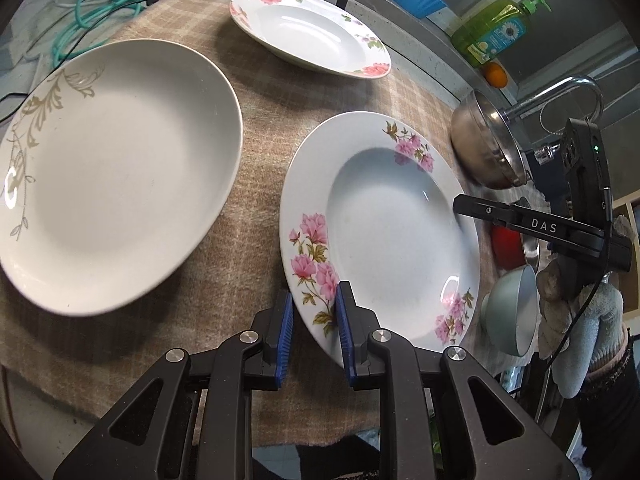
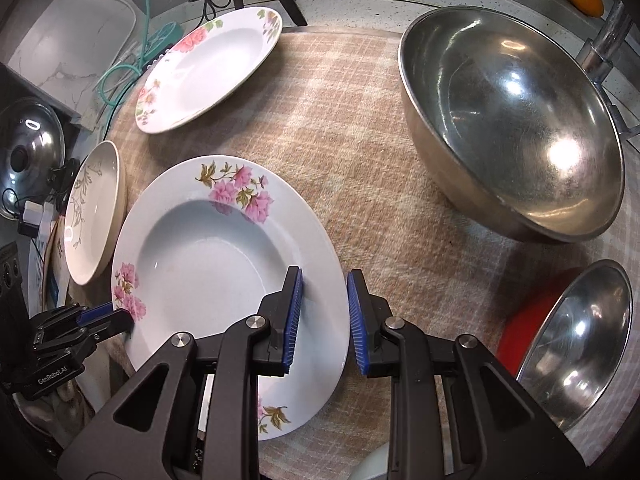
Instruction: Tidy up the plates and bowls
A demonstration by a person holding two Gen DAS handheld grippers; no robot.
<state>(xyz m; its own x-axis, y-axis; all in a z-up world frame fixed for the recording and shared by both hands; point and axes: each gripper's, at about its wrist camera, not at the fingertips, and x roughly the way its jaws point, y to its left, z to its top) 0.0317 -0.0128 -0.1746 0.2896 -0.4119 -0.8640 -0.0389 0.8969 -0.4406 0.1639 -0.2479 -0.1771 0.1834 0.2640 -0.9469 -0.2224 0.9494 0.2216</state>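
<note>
Pinched on both sides: the left gripper (image 1: 314, 320) with its blue ribbed pads (image 1: 343, 312) closed on the near rim of the pink flower plate (image 1: 384, 216), right by a bunch of pink flowers. Same on the other side, with the right gripper (image 2: 325, 316) nipping the opposite rim. Held near the middle of the cloth's (image 1: 256, 200) near edge. Hard to tell whether lifted or resting on the cloth.

Could slip. Smooth, shiny, glazed rim, sloped and thin, with only small rubber pads on it. Could tip and drop if one side lets go first or pulls harder than the other. Could chip or crack, being hard and breakable. Could bump the cream plate (image 1: 120, 176) near the cloth's left edge if swung that way. Could clang on the big steel bowl (image 2: 516, 120) at the far right corner if swung the other way.

Round and deep in the middle, with a wide flat rim. Soft, fuzzy cloth underneath, tan with a check pattern, good for a gentle landing. Cream plate smooth and shallow, with gold leaves on one side. Another flower plate (image 1: 308, 32) at the cloth's far edge, same deep shape. Big steel bowl shiny, a bit scratched. Small steel bowl (image 2: 580, 352) sitting inside a red bowl (image 2: 516, 332) at the right edge. Pale grey-blue bowl (image 1: 512, 308) just off the cloth, with a little foot.
</note>
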